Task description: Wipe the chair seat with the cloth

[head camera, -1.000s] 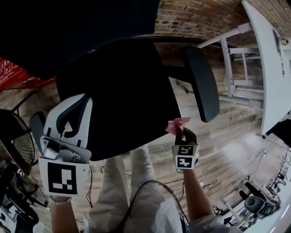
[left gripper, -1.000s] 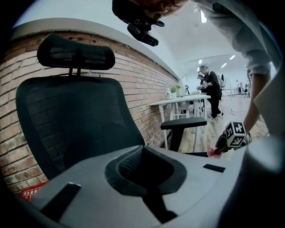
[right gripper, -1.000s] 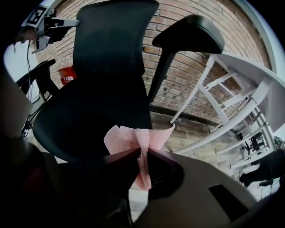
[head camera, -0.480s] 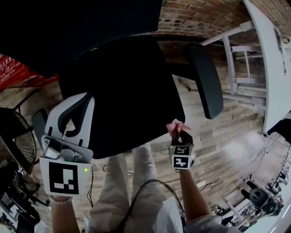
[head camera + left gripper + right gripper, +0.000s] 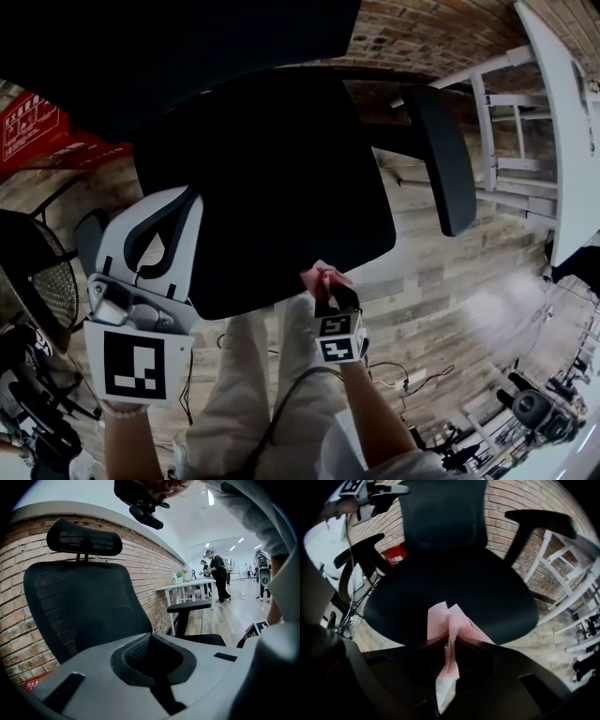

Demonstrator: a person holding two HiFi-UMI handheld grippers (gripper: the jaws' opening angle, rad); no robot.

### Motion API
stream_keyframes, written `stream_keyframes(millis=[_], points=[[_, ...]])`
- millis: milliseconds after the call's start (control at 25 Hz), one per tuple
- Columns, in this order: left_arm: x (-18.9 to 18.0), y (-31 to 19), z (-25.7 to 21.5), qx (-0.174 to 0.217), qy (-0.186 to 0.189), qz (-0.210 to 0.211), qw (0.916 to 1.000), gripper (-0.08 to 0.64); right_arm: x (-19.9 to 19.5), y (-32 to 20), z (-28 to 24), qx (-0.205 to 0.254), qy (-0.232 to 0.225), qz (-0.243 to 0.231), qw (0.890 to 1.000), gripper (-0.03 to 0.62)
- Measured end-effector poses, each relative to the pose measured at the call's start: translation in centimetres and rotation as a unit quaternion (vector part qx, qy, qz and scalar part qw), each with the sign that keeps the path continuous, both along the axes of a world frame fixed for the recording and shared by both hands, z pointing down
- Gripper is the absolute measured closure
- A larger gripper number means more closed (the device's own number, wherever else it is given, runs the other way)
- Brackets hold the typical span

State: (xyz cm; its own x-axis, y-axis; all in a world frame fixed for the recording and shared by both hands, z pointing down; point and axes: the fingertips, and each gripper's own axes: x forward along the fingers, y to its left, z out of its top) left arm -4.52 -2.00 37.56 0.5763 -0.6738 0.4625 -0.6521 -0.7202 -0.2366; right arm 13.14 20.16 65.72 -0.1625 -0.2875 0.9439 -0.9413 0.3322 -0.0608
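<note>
The black chair seat [image 5: 272,187] fills the middle of the head view, and in the right gripper view the seat [image 5: 454,578] lies just ahead of the jaws. My right gripper [image 5: 325,284] is shut on a pink cloth [image 5: 317,275] at the seat's front edge. In its own view the cloth [image 5: 440,620] sticks up from the closed right gripper [image 5: 449,639] over the seat's near rim; I cannot tell whether it touches. My white left gripper [image 5: 178,202] is at the seat's left side, shut and holding nothing. In its own view the left gripper [image 5: 151,634] points across the seat [image 5: 206,639].
The backrest [image 5: 84,606] rises behind the seat, with a right armrest [image 5: 441,159] and a left armrest [image 5: 358,550]. A white table [image 5: 562,141] stands at the right, a red box [image 5: 37,131] and a wire-mesh object [image 5: 37,291] at the left. The person's legs [image 5: 272,394] stand before the seat.
My right gripper has carried the cloth leftward along the seat's front edge. The left gripper has hardly moved.
</note>
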Motion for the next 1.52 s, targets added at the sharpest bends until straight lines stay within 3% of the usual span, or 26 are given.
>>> stream_keyframes(millis=[280,480,600,960,1160,1400,1520], points=[[-2.5,0.6,-0.1,0.002,0.001,-0.016,0.9999,0.541,-8.7,2.2,-0.4,-0.011,-0.039,-0.101,0.994,0.537],[-4.1,1.2,0.1,-0.001,0.01,-0.035,0.9993,0.541,-14.3,4.3,-0.7,-0.016,-0.068,-0.214,0.974,0.537],[-4.5,1.6,0.1,0.001,0.011,-0.032,0.9994,0.541,-16.9,5.0,-0.9,-0.016,-0.083,-0.247,0.965,0.537],[-5.6,2.3,-0.1,0.007,0.028,-0.035,0.999,0.541,-24.7,6.5,-2.2,-0.017,-0.139,-0.281,0.949,0.537],[-6.2,2.3,-0.3,0.006,0.033,-0.044,0.9985,0.541,-25.5,6.4,-2.9,-0.015,-0.151,-0.281,0.948,0.537],[-5.6,2.1,-0.8,0.003,0.045,-0.038,0.9982,0.541,-23.7,2.9,-5.7,0.027,-0.164,-0.237,0.957,0.537],[-4.4,1.9,-2.4,0.0,0.056,-0.03,0.998,0.541,-21.3,-1.0,-8.6,0.074,-0.162,-0.183,0.967,0.537]])
